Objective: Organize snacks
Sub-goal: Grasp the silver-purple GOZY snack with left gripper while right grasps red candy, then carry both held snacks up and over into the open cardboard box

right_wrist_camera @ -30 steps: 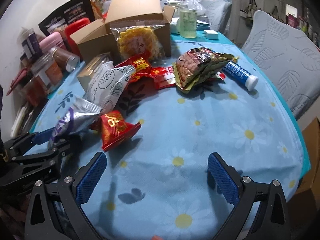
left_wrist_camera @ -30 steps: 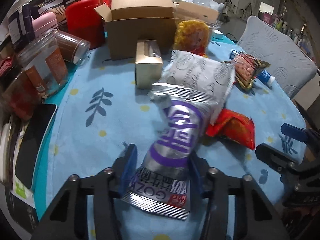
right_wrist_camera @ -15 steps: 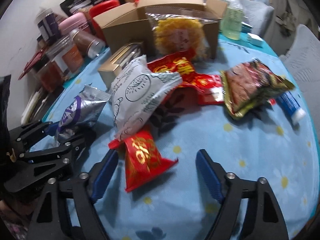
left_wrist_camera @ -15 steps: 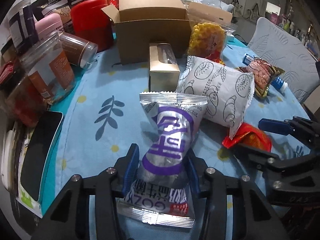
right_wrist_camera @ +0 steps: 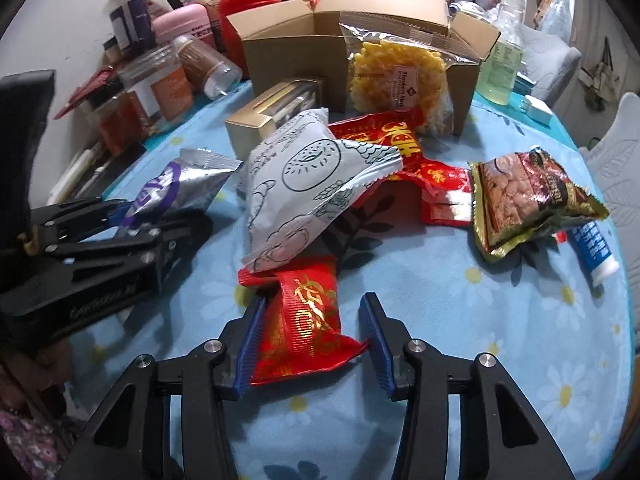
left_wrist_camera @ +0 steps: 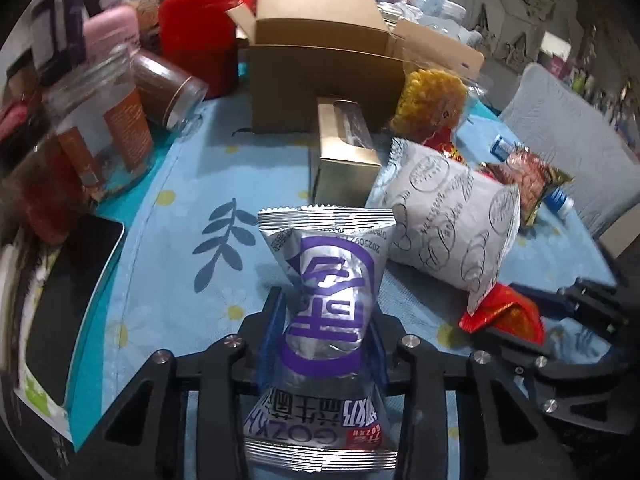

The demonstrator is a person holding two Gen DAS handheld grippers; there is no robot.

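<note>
Left gripper (left_wrist_camera: 326, 340): low over table, clamped on silver-purple packet (left_wrist_camera: 328, 300)
Right gripper (right_wrist_camera: 314, 338): level, parted, straddling red packet (right_wrist_camera: 306, 324), its left pad touching

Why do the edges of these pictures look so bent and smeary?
Left wrist view: the fisheye lens bows the rim, and the clear glass jar with orange labels at the left is smeared, while the silver-and-purple foil snack packet stays sharp. Right wrist view: black corners, bowed edges, glare on the red-and-gold foil packet.

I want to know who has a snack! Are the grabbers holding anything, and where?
The left gripper pinches the silver-purple packet at its middle. The right gripper straddles the red packet, not yet clamped.
</note>
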